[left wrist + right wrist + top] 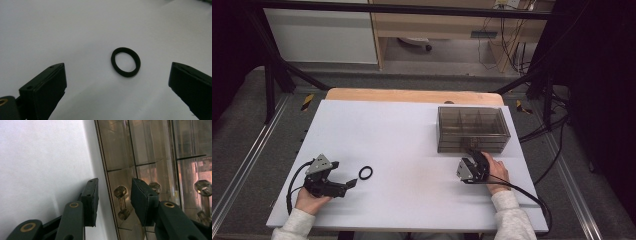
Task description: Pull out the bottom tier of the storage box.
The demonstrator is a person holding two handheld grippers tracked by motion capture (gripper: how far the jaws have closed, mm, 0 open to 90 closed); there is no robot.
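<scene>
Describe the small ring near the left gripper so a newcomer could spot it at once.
On the white table, look at the near left part, just ahead of the left gripper. The ring lies flat there, alone: a thin black loop, unlike the large smoky box far right.

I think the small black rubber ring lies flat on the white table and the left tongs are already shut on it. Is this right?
Not quite. The small black rubber ring lies flat on the white table, but the left tongs are open and do not touch it; the ring lies ahead of them. The left gripper view shows this.
</scene>
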